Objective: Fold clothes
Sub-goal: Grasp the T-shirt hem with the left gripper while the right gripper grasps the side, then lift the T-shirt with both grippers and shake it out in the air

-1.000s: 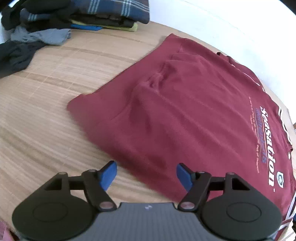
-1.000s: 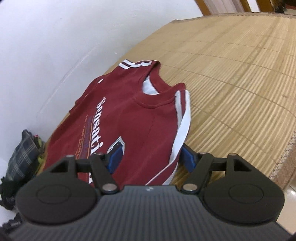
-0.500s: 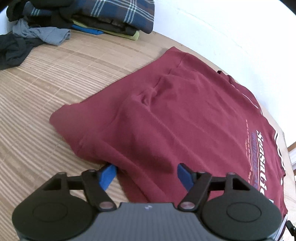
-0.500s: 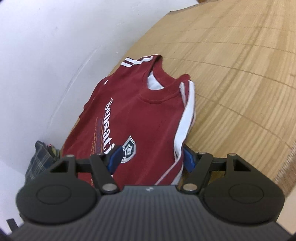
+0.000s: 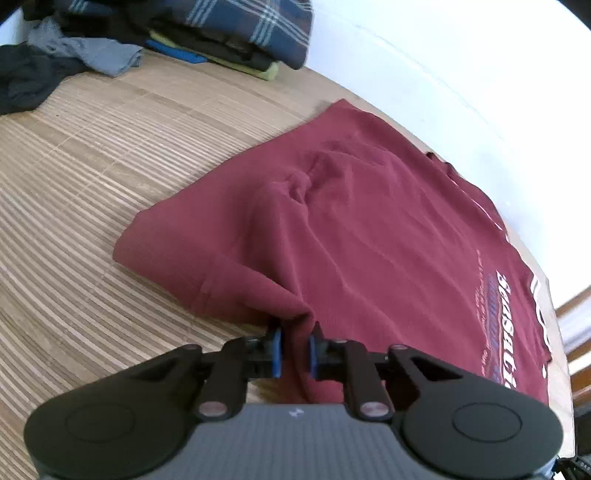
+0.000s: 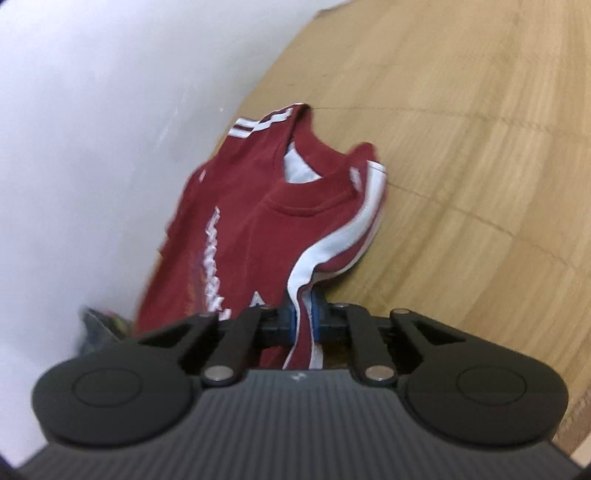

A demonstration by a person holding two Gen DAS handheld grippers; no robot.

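A: The left gripper (image 5: pixel 294 349) has just closed its jaws on the near hem of the red shirt (image 5: pixel 369 236), which lies flat on the bamboo mat (image 5: pixel 110 166) beside the wall. One risk: only a small pinch of cloth sits between the pads, so a quick lift could pull it free.

B: And the clothes pile (image 5: pixel 192 33) at far left looks well clear. On the right?

A: The right gripper (image 6: pixel 303 317) has also just closed, clamping the white-striped sleeve edge (image 6: pixel 332 251). Uneven lifting would probably skew the fold.

B: Pose?

A: Both grippers tilt downward, low over the mat.
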